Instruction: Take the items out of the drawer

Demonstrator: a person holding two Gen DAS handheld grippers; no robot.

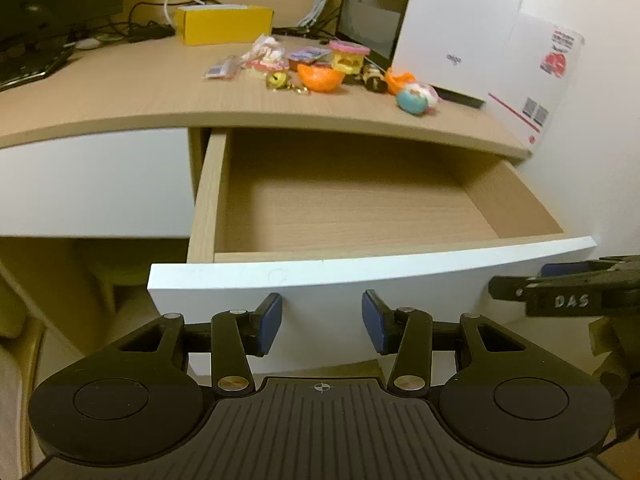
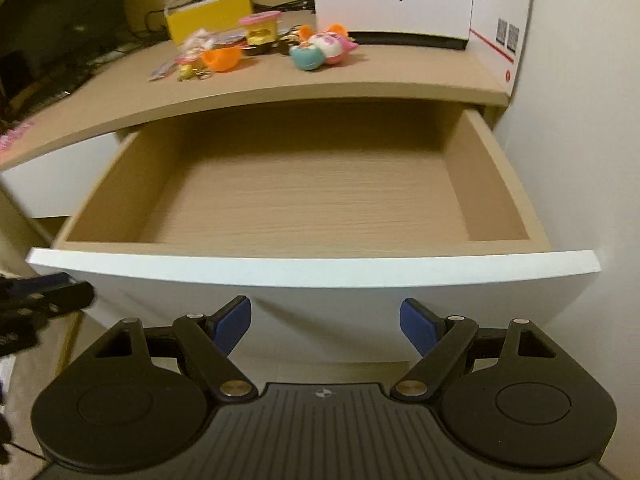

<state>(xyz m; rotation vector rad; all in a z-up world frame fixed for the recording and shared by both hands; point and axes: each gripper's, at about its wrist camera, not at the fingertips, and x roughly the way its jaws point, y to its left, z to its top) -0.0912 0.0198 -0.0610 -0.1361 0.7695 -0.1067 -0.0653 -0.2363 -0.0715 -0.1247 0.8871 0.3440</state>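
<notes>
Wooden drawer [image 2: 304, 200] stands pulled out mid-frame, its floor bare. Small toys [image 1: 320, 68] lie heaped on the worktop [image 1: 120, 92] in the upper frame. Left gripper [image 1: 322, 322] and right gripper [image 2: 326, 326] hang before the white front, jaws spread, pinching nothing.

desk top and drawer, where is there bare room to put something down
The drawer shows a bare floor between its walls. On the desk top, the front strip between the toy pile and the edge is free, as is the stretch left of the pile. It is crowded around the toys, the yellow box and the white box.
</notes>
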